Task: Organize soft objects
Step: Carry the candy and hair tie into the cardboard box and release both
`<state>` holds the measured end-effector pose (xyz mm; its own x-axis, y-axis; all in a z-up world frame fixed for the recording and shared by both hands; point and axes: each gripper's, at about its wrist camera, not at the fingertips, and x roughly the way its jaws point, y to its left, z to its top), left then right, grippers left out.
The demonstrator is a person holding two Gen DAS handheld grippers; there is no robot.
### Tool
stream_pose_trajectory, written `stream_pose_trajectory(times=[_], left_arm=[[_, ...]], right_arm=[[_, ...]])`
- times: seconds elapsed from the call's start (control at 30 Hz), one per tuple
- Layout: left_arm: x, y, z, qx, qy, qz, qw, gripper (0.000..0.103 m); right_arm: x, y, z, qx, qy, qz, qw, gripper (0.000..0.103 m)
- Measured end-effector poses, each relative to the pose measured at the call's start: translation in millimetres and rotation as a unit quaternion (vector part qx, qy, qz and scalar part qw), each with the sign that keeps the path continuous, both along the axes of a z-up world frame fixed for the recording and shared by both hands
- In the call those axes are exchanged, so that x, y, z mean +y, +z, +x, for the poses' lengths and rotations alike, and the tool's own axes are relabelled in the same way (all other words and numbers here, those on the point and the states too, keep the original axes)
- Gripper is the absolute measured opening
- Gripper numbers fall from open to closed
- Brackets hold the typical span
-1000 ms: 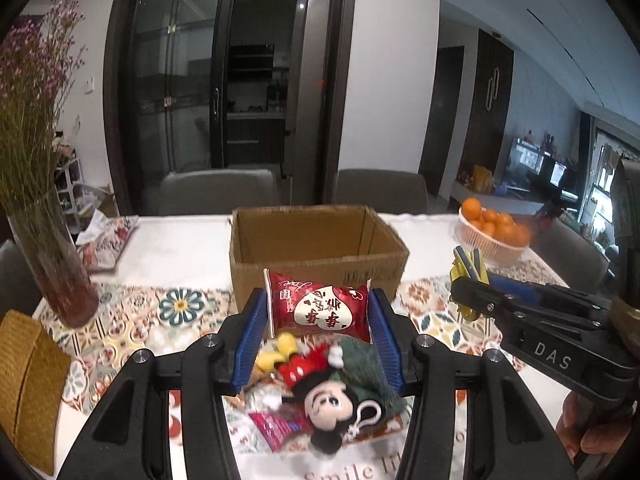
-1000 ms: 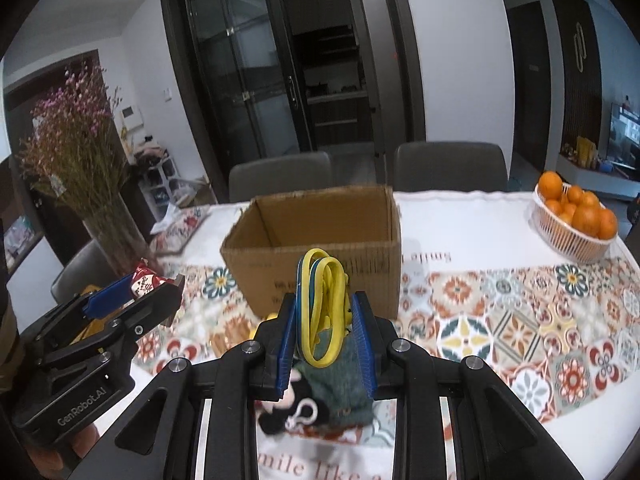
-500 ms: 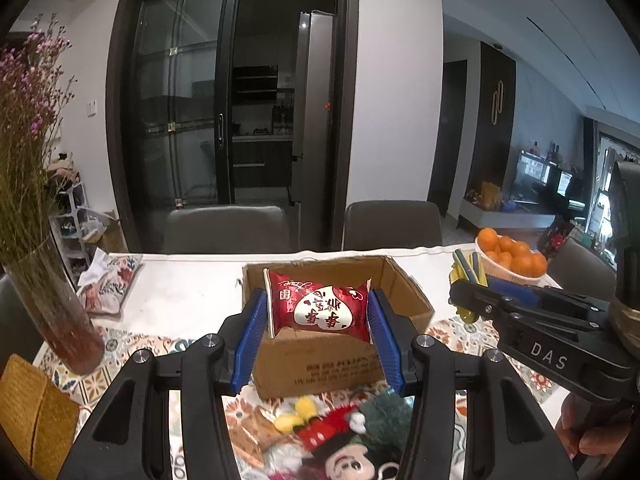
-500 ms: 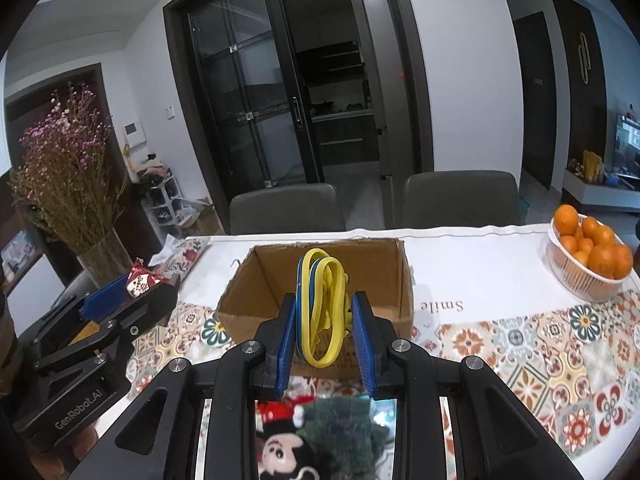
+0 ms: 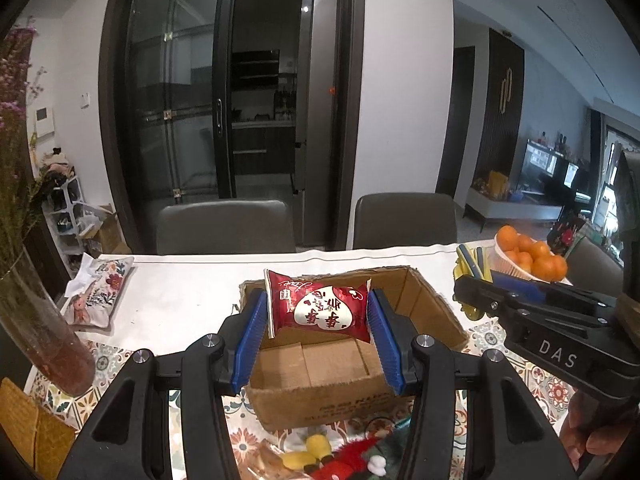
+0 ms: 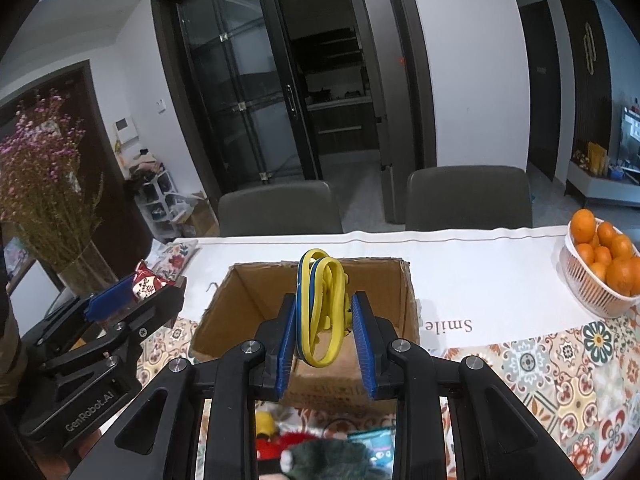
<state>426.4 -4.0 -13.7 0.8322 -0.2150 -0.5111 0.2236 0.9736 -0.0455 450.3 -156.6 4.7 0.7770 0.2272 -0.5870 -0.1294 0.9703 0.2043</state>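
Note:
My left gripper is shut on a red snack packet and holds it above the open cardboard box. My right gripper is shut on a bundle of yellow and blue bands, held over the same box. The box looks empty inside. A Mickey plush and other soft items lie on the table in front of the box, mostly hidden by the grippers. The right gripper also shows at the right of the left wrist view, and the left gripper at the left of the right wrist view.
A glass vase of dried flowers stands at the left. A fabric tissue pouch lies behind it. A basket of oranges stands at the right. Two grey chairs are behind the table. A wicker item lies at the near left.
Both grippers have risen and moved forward with their loads, from above the pile of soft items to above the open box. The box interior has come into view.

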Motion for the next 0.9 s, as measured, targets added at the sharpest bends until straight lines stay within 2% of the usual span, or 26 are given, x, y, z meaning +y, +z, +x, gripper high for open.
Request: stream_pose_trajectory(times=[0.2,0.43,0.5,0.53,0.57,0.6,0.63,0.9], left_arm=[[-2.1,-11.1,37.9,0.053,-0.002,-0.001,0.9986,0.051],[-6.1,-24.8,73.3,0.119,-0.005,-0.002,0.9928,0.051],[-7.7,-29.2,82.0,0.136,-0.009,0.0,0.9906,0.052],[-8.0,-30.5,85.5,0.141,-0.007,0.0,0.99,0.057],[-8.0,-32.2,89.1,0.146,-0.006,0.0,0.9892,0.06],[-8.6,-33.9,92.1,0.153,-0.005,0.003,0.9882,0.063],[-8.8,-35.9,94.1,0.16,-0.006,0.002,0.9871,0.067],[-5.7,-35.7,83.4,0.157,0.009,0.02,0.9874,0.069]], right_arm=[[-0.6,-10.4,31.0,0.031,-0.001,0.004,1.0,0.029],[3.7,-26.1,62.8,0.081,0.002,0.001,0.997,0.029],[2.8,-31.7,69.8,0.099,0.002,0.006,0.995,0.032],[2.4,-34.8,73.4,0.109,0.003,0.009,0.994,0.034],[2.4,-37.2,76.0,0.116,0.004,0.01,0.993,0.042],[1.9,-39.6,78.3,0.124,0.001,0.01,0.992,0.056],[1.0,-40.8,78.8,0.124,-0.004,0.01,0.992,0.059],[-3.3,-34.7,66.5,0.117,-0.028,-0.004,0.993,0.06]])
